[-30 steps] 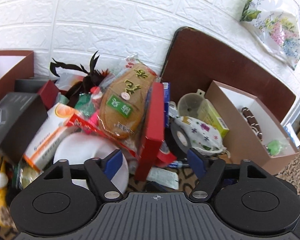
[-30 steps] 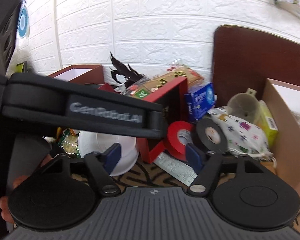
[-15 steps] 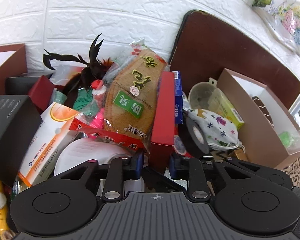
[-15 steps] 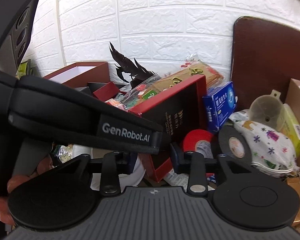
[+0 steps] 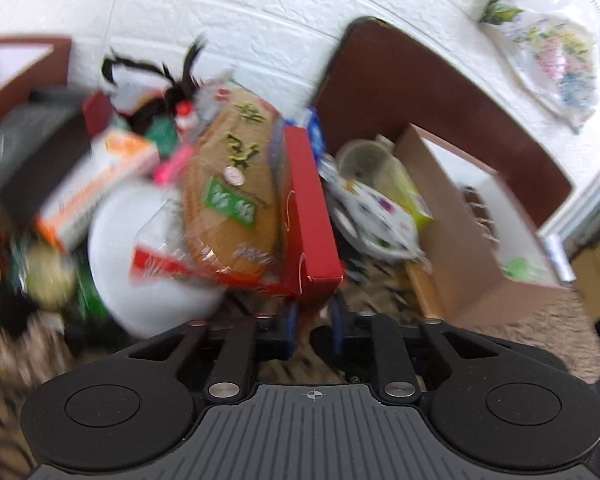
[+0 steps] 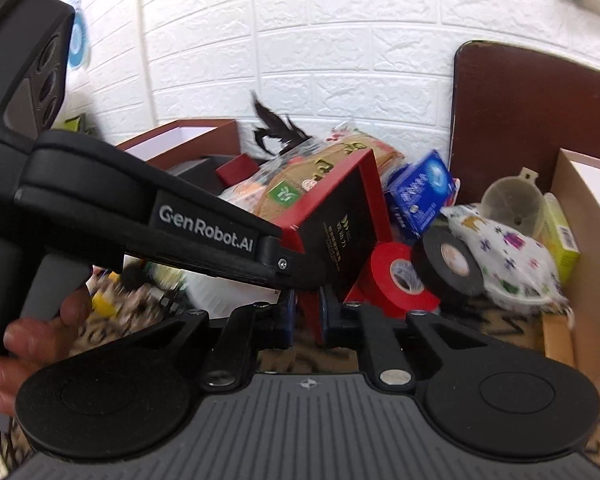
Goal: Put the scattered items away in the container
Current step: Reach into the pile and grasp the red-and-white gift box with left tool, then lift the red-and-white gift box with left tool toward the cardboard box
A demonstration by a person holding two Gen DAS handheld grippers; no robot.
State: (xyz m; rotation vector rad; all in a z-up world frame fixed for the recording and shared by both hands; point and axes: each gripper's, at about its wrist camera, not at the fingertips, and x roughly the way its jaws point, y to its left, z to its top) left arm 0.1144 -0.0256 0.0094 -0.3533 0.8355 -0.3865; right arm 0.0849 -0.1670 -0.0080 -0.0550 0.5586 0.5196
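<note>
Now both tongs are pinched on the same red box [image 5: 306, 208], which stands on edge amid the heap on the table. The left tongs [image 5: 314, 320] have just been closing and their blue pads grip the box's lower near corner; in the right wrist view the left tool's black body reaches across from the left to that same corner. The right tongs [image 6: 304, 314] have also just been closing and clamp a red edge of the box's bottom, with the dark printed inside of the box [image 6: 336, 232] tilted above them. A packet of brown cake [image 5: 230, 184] leans against the box's left face, partly over a white bowl [image 5: 140, 264]. To the box's right lie a red tape roll [image 6: 400, 276], a black tape roll [image 6: 448, 266] and a patterned face mask [image 6: 504, 256], near the open cardboard container [image 5: 460, 240] at the right. A hand [image 6: 28, 344] holds the left tool's grey handle.
</note>
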